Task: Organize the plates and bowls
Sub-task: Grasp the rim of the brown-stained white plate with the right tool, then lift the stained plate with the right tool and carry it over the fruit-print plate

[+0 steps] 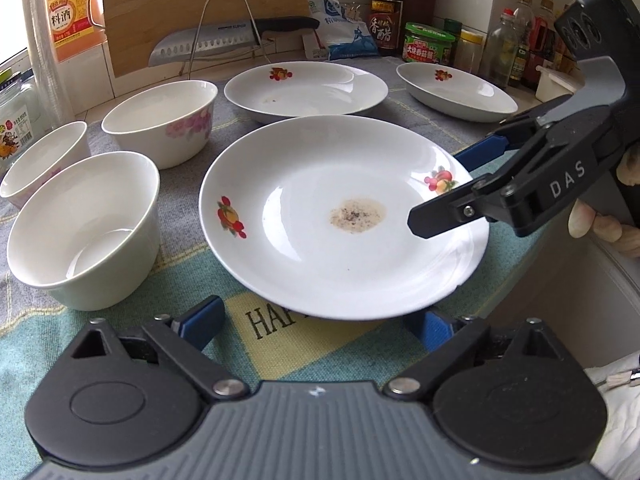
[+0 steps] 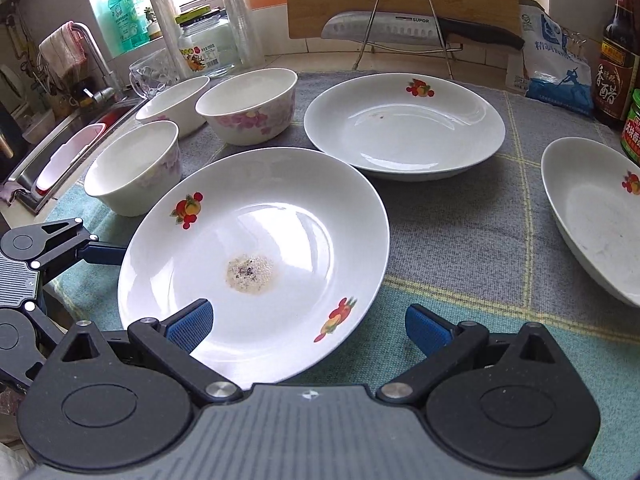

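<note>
A white plate with fruit prints and a brown stain (image 1: 344,220) (image 2: 256,264) lies on the cloth, its near edge between both grippers. My left gripper (image 1: 316,322) is open, its blue pads (image 1: 200,320) at the plate's near rim. My right gripper (image 2: 308,328) is open, straddling the plate's edge; it shows in the left wrist view (image 1: 448,184), one finger above the rim, one beside it. Two more plates (image 2: 404,128) (image 2: 592,216) lie behind. Three white bowls (image 2: 132,176) (image 2: 248,108) (image 2: 172,104) stand at the left.
A checked cloth (image 2: 460,240) covers the counter. A knife on a wire rack (image 2: 400,28) and a cutting board stand at the back, with bottles and jars (image 1: 384,8). A sink (image 2: 60,140) lies left of the bowls.
</note>
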The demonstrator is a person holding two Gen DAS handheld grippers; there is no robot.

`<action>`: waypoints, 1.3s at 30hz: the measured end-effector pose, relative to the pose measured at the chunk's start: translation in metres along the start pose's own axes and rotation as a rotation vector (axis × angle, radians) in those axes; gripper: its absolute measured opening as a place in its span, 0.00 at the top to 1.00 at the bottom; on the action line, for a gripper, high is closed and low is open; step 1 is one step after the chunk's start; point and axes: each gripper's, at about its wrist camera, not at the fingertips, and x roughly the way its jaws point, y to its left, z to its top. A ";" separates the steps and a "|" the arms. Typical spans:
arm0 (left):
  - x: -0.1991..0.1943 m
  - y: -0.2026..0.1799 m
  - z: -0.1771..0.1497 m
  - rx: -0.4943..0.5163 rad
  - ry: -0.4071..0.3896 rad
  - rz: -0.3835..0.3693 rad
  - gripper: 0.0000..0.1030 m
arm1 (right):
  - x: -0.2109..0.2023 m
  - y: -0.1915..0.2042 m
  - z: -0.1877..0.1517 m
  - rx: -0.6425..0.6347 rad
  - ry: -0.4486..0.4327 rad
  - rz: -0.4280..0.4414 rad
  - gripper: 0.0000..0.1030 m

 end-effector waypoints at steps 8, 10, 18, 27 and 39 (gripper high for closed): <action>0.004 -0.002 0.001 0.015 -0.007 0.008 0.00 | 0.014 -0.002 0.010 -0.050 0.036 0.046 0.00; 0.005 -0.002 0.002 0.018 -0.005 0.006 0.00 | 0.017 -0.003 0.014 -0.059 0.038 0.063 0.00; 0.005 -0.001 0.000 0.044 -0.021 -0.014 0.00 | 0.031 -0.004 0.032 -0.140 0.065 0.109 0.00; 0.005 0.002 0.000 0.074 -0.039 -0.039 0.00 | 0.046 -0.009 0.059 -0.221 0.138 0.180 0.00; 0.003 -0.002 0.000 0.169 -0.078 -0.044 0.01 | 0.057 -0.003 0.073 -0.292 0.186 0.215 0.00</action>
